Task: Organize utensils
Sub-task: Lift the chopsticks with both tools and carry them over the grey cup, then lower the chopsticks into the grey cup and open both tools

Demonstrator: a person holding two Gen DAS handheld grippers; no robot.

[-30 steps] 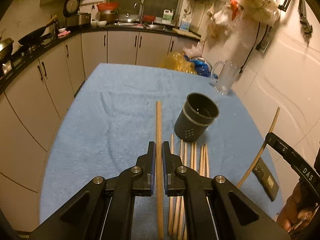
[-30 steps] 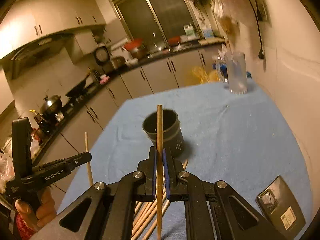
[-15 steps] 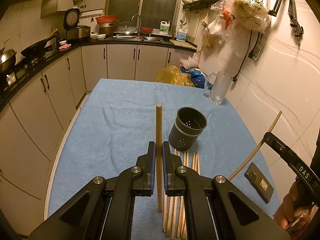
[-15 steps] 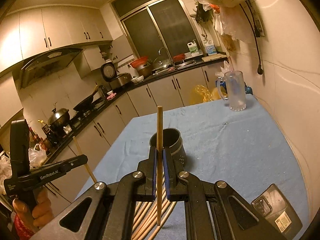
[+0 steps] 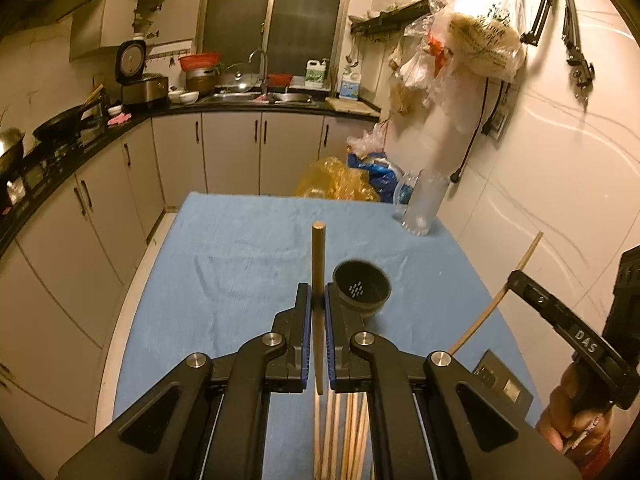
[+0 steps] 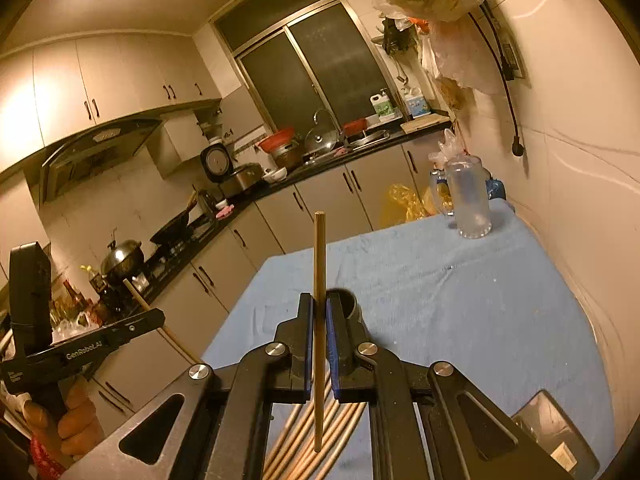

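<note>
My left gripper is shut on a wooden chopstick that stands upright between the pads, high above the table. The dark perforated utensil holder stands just right of it on the blue towel. Several more chopsticks lie on the towel under the gripper. My right gripper is shut on another chopstick, also upright, with the holder partly hidden behind its fingers. Each gripper also shows in the other's view, the right one and the left one.
A clear glass mug stands at the far right corner of the table. A dark phone lies near the right front edge. A tiled wall runs along the right. Kitchen cabinets and a counter lie to the left and beyond.
Both grippers have risen and tilted up, each still holding its chopstick. The holder and the loose chopsticks now sit lower in both views.
</note>
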